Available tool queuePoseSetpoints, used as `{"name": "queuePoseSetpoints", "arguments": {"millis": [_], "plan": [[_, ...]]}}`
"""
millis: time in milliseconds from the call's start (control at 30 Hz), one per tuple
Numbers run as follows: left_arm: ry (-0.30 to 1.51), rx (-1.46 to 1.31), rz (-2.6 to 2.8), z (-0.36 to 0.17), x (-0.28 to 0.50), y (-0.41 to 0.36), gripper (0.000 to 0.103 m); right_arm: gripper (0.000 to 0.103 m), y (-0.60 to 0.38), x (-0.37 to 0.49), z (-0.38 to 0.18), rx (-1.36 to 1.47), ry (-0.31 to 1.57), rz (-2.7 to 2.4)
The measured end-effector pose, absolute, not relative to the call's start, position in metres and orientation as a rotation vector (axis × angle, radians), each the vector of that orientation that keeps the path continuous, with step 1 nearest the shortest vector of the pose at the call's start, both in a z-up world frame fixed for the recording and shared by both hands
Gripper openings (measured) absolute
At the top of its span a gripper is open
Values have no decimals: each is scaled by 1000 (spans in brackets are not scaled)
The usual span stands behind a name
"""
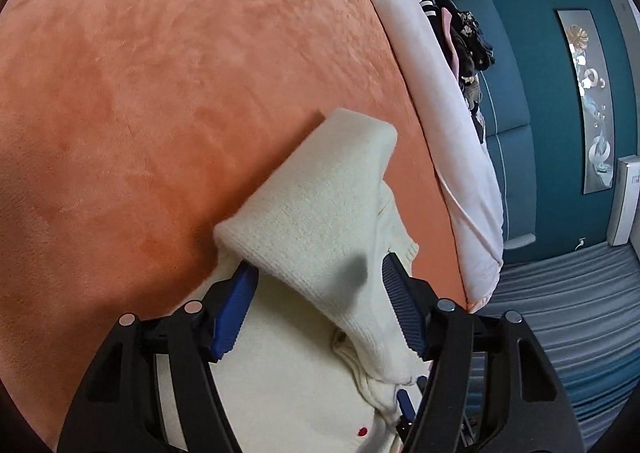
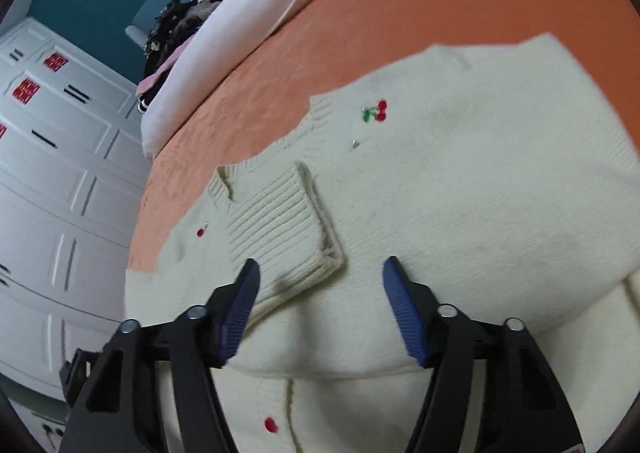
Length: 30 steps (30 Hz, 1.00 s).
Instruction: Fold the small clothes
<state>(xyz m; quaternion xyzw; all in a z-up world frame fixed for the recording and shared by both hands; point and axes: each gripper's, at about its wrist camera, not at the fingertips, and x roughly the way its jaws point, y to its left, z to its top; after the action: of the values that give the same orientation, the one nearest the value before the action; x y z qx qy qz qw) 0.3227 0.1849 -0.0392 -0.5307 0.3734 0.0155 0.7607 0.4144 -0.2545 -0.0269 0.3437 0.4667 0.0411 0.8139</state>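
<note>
Nearest the left wrist camera, the left claw is sitting with its blue pads spread wide apart, gripping nothing. A sleeve of the cream knit cardigan is lying draped between and across the pads, its folded end reaching forward onto the orange bedspread. A small red button is showing on the knit low in that view.

In the right wrist view, the right claw is likewise standing open, its fingers hovering over the cardigan and closing on nothing. Just ahead of the left-hand pad, a ribbed cuff is lying folded over the body of the garment. Red buttons are dotting the front placket below. Farther on, a cherry embroidery is showing near the neckline.

The cardigan is lying spread on the orange bedspread, partly folded, with its sleeves brought in over the body. Beyond it, a pale pink quilt is running along the bed's edge, and a pile of dark clothes is sitting behind it. Farthest away, a teal wall is carrying a long picture, and white wardrobe doors are filling the left of the right wrist view.
</note>
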Motion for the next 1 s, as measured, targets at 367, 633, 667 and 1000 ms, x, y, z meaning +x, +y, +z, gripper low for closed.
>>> {"name": "queuePoseSetpoints", "arguments": {"millis": [367, 633, 667, 1000], "plan": [[816, -1063, -19, -37, 342, 169, 19, 9, -274, 370, 79, 574, 653, 146], [830, -935, 0, -65, 329, 154, 16, 8, -318, 353, -2, 619, 844, 60], [821, -919, -9, -65, 329, 153, 16, 8, -318, 352, -2, 602, 842, 56], [698, -788, -85, -73, 320, 148, 16, 12, -280, 330, 40, 486, 760, 101]]}}
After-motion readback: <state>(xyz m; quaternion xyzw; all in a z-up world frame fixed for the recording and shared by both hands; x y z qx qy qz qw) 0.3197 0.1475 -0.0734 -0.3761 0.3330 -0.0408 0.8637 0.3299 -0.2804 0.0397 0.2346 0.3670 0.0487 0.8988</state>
